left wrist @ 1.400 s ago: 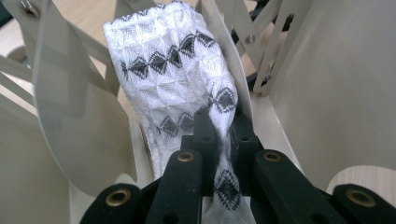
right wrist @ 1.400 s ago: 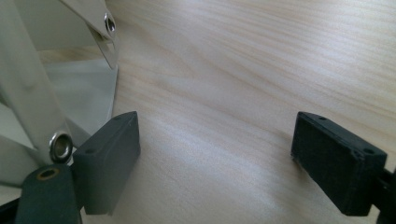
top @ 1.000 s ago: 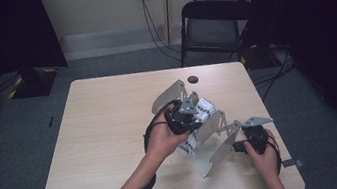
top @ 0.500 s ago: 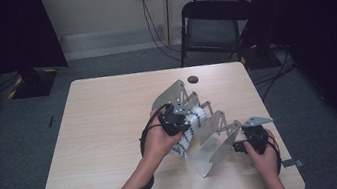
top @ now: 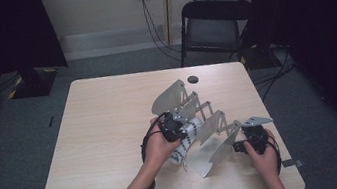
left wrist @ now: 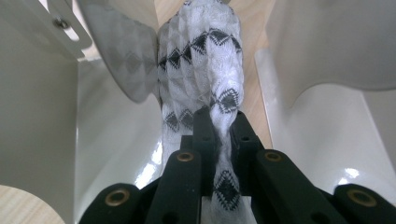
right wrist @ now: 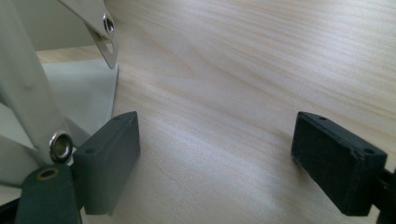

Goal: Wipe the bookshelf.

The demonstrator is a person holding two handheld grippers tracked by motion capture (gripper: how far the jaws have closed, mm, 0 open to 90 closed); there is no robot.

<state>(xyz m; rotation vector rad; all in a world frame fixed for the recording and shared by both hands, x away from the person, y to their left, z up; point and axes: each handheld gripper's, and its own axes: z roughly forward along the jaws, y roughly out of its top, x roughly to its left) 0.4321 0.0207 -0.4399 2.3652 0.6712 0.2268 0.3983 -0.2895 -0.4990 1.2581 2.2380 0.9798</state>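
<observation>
Because the left hand covers it in the high view, we can barely make out the left claw (top: 178,129) there, yet the left gripper view shows it pinching a white sock (left wrist: 205,70) with black diamonds between the white plates of a folding rack (top: 212,131) on the desk (top: 102,135). From above, the sock's far end is hidden among the plates. At the rack's near right end we see the right claw (right wrist: 229,154) spread wide over bare wood, one jaw just beside a metal strut (right wrist: 32,102).
</observation>
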